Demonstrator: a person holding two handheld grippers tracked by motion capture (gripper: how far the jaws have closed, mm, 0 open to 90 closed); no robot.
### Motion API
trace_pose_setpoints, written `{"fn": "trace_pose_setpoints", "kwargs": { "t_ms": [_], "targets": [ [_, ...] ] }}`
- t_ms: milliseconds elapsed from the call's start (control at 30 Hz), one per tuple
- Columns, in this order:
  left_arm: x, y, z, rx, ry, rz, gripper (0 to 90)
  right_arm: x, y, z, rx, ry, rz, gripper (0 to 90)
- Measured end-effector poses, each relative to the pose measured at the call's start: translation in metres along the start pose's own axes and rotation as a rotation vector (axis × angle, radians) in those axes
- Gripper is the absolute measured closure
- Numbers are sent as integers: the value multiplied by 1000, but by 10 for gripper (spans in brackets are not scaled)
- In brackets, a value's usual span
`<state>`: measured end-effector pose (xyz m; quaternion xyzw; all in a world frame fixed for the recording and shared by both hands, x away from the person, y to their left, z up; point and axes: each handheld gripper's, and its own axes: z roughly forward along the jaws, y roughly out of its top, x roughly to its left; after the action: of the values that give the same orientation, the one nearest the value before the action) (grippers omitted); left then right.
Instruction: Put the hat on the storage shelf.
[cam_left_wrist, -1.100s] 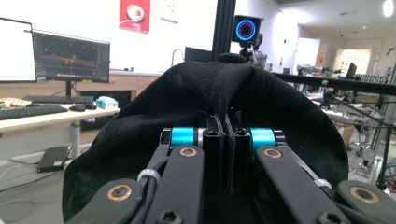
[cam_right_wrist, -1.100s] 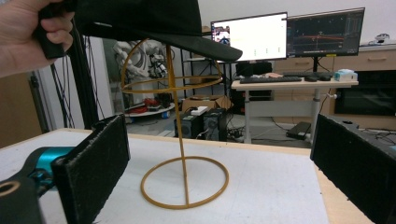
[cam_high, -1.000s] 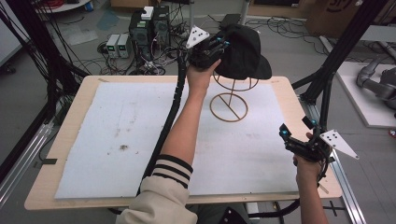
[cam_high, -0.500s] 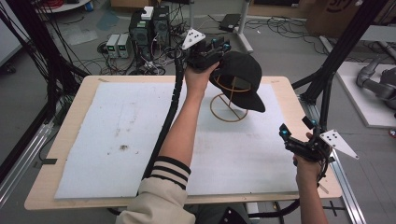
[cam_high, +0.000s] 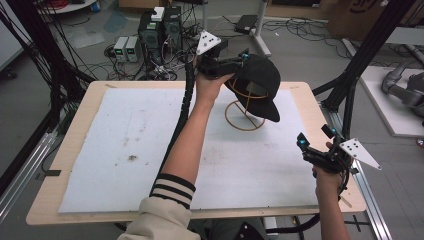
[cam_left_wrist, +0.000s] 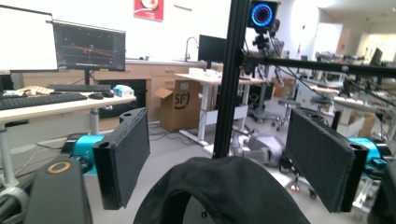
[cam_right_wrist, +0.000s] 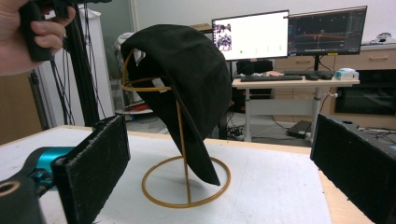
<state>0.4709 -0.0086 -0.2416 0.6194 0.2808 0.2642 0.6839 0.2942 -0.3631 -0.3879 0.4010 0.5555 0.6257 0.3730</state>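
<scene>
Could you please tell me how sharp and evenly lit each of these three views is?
High view: even, soft overhead light, faint shadow under the wire stand. Left gripper view: black cap close and dark, bright ceiling washed out at right. Right gripper view: cap and stand sharp, near pads slightly soft.

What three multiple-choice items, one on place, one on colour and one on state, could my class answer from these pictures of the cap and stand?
1. Where is the cap?
A. flat on the mat
B. draped on the wire stand
C. on the floor

2. What colour is the stand?
A. gold
B. blue
C. white

3. How are the right gripper jaws?
A. shut on the cap
B. shut on the stand
C. open, holding nothing

Answers: 1 B, the right gripper view shows the cap hanging over the stand's upper loop. 2 A, its ring and post look golden. 3 C, a wide gap shows between the black pads, away from the stand.
</scene>
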Motion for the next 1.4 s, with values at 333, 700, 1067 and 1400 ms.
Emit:
{"fn": "trace_pose_setpoints", "kwargs": {
  "t_ms": [333, 700, 1067, 1400],
  "targets": [
    [5, 2, -25, 42, 5, 16, 169, 3, -1, 1, 6, 1, -5, 42],
    [15, 2, -62, 62, 36, 46, 170, 4, -2, 4, 18, 5, -14, 42],
    [24, -3, -110, 53, 81, 71, 172, 6, -2, 5, 19, 6, -11, 42],
    [32, -5, -155, 57, 133, 113, 173, 7, -2, 6, 22, 9, -15, 42]
  ]
}}
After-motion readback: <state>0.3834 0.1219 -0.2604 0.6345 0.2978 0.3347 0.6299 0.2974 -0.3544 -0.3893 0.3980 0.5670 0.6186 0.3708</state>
